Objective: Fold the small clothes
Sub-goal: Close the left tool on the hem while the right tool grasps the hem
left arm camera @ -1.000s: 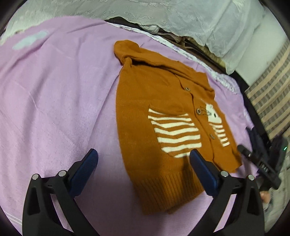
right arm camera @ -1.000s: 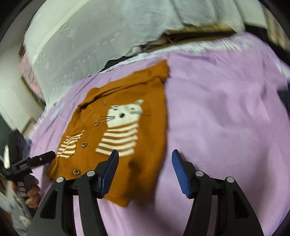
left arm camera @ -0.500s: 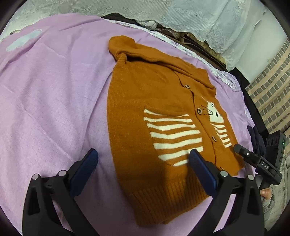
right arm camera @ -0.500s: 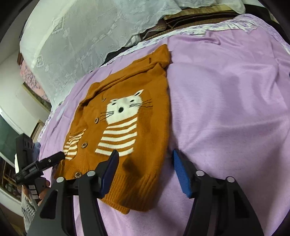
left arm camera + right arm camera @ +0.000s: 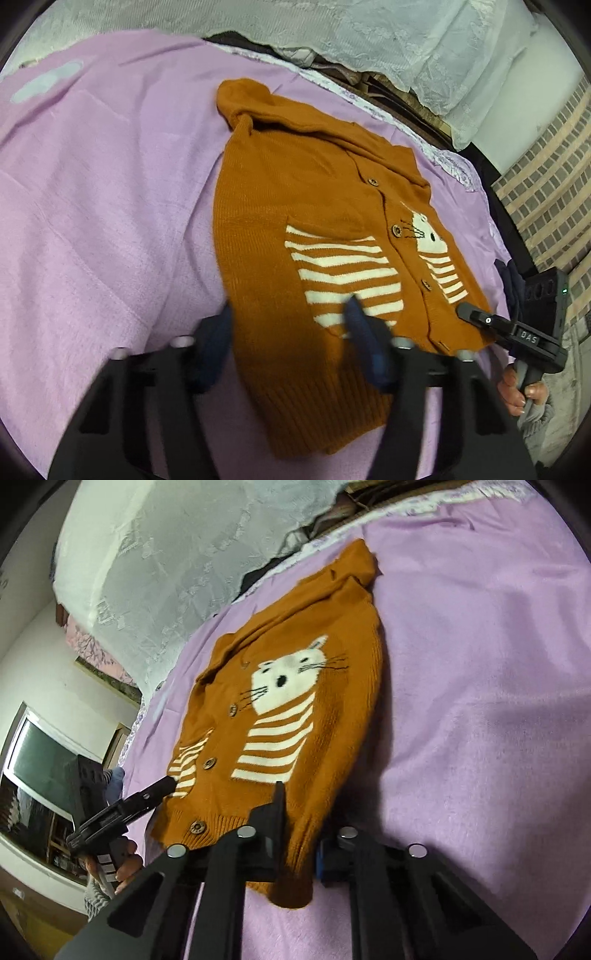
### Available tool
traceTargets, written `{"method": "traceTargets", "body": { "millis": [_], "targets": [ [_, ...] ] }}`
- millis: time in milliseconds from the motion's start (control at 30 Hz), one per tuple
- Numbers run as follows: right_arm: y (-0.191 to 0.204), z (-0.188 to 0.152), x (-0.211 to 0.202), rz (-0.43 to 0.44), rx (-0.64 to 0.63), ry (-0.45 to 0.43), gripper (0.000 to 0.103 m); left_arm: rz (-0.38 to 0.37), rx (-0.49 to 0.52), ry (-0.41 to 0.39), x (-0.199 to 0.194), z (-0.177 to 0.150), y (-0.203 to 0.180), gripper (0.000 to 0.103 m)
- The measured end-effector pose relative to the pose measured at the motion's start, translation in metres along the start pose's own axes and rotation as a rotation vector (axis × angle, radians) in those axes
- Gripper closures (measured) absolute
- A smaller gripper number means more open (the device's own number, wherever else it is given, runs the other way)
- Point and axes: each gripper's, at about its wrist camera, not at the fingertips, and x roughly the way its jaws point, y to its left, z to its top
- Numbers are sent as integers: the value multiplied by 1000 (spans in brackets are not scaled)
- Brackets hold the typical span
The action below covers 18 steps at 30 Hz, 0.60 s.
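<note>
Your orange cardigan (image 5: 325, 236) lies flat on the purple blanket (image 5: 103, 206) of the bed, buttoned, with a white cat and stripes on its front and its collar toward the far edge under the white lace cover (image 5: 388, 33). Your left gripper (image 5: 288, 332) sits over the hem corner nearest you; its jaws have just been closing and stand about half wide with the knit between them, though blur hides whether the pads press it. Your right gripper (image 5: 299, 834) is at the other hem corner; its jaws have just been closing and are now pinched tight on the ribbed hem. Each camera also catches the opposite gripper, held in your hand (image 5: 517, 387), beside the cardigan's edge.
</note>
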Motion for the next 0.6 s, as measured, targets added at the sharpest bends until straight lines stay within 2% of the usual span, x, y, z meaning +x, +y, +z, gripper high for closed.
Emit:
{"method": "traceTargets", "body": {
  "millis": [33, 133, 167, 367, 600],
  "targets": [
    [3, -1, -1, -5, -17, -5, 92, -8, 11, -8, -2, -1, -2, 74],
    [8, -4, -4, -14, -51, -18, 92, -10, 15, -23, -5, -1, -2, 88],
    [7, -3, -5, -14, -51, -21, 92, -9, 10, -26, -6, 0, 0, 90],
    [11, 6, -17, 34, -34, -59, 93, -5, 19, -70, -17, 12, -5, 92],
    [33, 29, -25, 44, -94, -92, 93, 3, 50, -131, -31, 39, -19, 92]
  ]
}}
